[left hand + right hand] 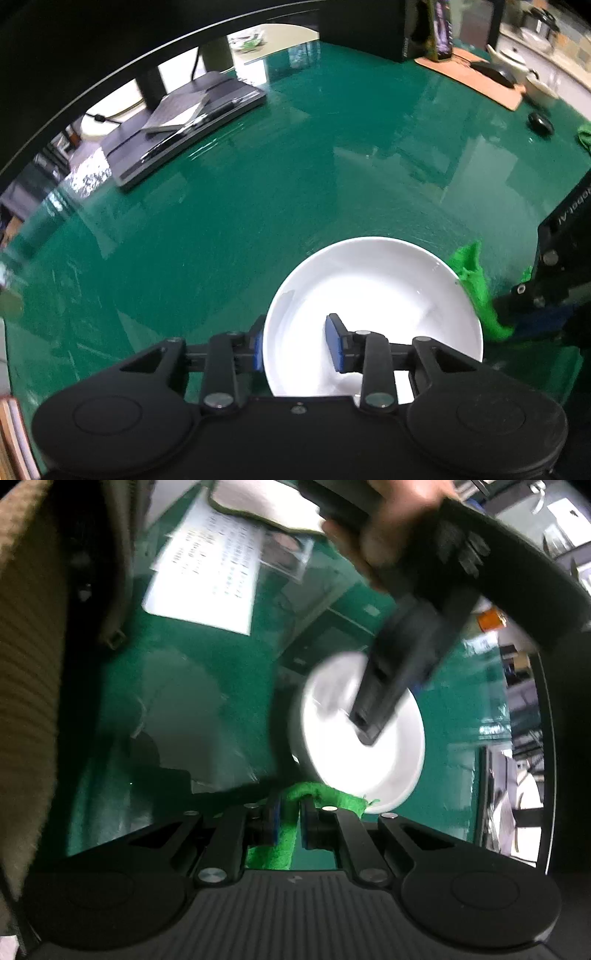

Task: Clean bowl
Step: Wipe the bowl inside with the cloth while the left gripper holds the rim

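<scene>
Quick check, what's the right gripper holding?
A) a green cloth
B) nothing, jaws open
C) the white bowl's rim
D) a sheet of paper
A: in the right wrist view the right gripper has its jaws pinched on the green cloth, which lies beside the white bowl; the bowl's rim sits between the fingers of the left gripper instead.

Glossy green desk in a cluttered room

The green tabletop [258, 192] mirrors overhead light; a dark laptop [184, 122] and a brown mat [476, 79] lie at its far side.
</scene>
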A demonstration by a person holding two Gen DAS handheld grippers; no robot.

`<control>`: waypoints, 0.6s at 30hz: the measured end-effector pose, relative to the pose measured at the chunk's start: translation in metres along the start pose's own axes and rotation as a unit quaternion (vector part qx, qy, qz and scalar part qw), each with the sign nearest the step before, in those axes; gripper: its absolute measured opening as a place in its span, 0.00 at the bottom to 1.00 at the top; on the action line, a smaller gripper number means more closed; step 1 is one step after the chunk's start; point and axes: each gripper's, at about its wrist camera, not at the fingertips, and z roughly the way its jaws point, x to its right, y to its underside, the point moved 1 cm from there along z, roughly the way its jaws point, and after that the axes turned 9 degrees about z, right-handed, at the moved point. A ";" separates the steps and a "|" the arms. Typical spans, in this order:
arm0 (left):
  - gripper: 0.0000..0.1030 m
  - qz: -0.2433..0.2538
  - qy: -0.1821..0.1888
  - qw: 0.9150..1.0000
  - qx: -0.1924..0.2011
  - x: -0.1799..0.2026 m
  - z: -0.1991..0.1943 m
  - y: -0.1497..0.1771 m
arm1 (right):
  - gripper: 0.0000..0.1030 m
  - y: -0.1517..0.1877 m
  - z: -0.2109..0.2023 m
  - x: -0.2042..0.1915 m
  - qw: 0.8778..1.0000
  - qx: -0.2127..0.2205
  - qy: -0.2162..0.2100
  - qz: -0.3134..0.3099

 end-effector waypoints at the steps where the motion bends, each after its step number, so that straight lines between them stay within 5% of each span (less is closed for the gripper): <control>1: 0.32 0.002 0.000 1.000 0.000 0.001 0.000 0.000 | 0.05 0.000 0.002 0.004 1.000 -0.004 -0.004 0.006; 10: 0.32 0.002 -0.002 1.000 0.002 0.003 0.000 0.001 | 0.06 0.009 0.018 0.033 0.998 -0.027 0.043 0.042; 18: 0.32 0.004 0.000 1.000 0.002 0.003 0.000 -0.001 | 0.06 0.003 0.009 0.007 1.000 -0.011 -0.009 0.001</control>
